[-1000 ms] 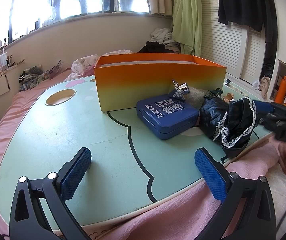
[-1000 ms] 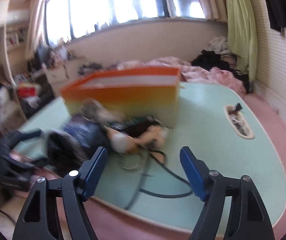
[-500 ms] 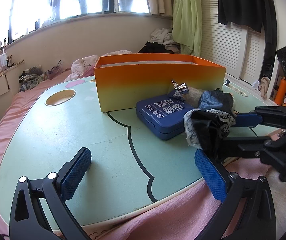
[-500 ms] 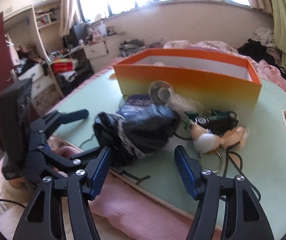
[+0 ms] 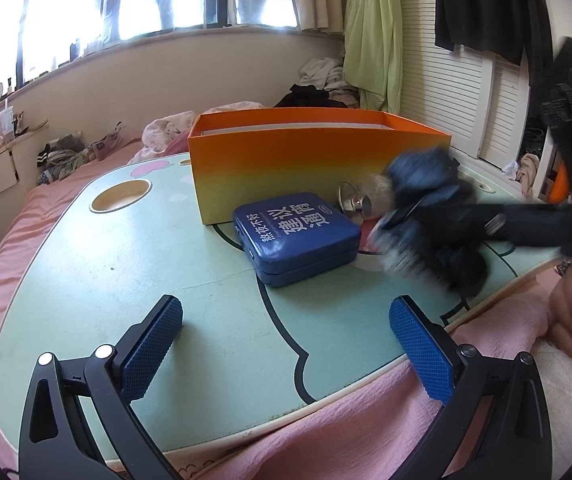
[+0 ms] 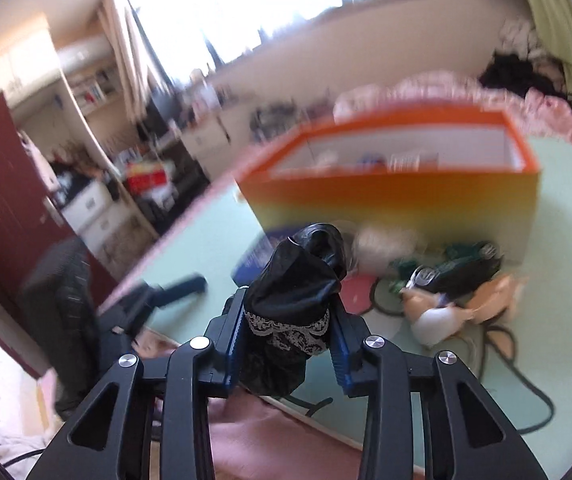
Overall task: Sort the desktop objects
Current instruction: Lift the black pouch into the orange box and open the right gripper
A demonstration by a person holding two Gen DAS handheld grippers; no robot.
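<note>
My right gripper (image 6: 286, 320) is shut on a black folded umbrella with a lace trim (image 6: 294, 292) and holds it above the green table. In the left wrist view the umbrella (image 5: 430, 216) is a blurred dark mass at the right. My left gripper (image 5: 286, 340) is open and empty, low over the table's near edge. An orange open box (image 5: 310, 156) stands at the table's far side, also in the right wrist view (image 6: 398, 188). A blue case with white characters (image 5: 298, 236) lies in front of the box.
A metal suction cup (image 5: 350, 200) lies by the box. A toy car (image 6: 458, 268), plush figures (image 6: 446, 312) and a black cable (image 6: 518, 380) lie on the green table (image 5: 126, 264). A round cup hole (image 5: 120, 194) is at the far left. Pink bedding surrounds the table.
My right gripper has closed on the umbrella and lifted it off the table. The left gripper has not moved.
</note>
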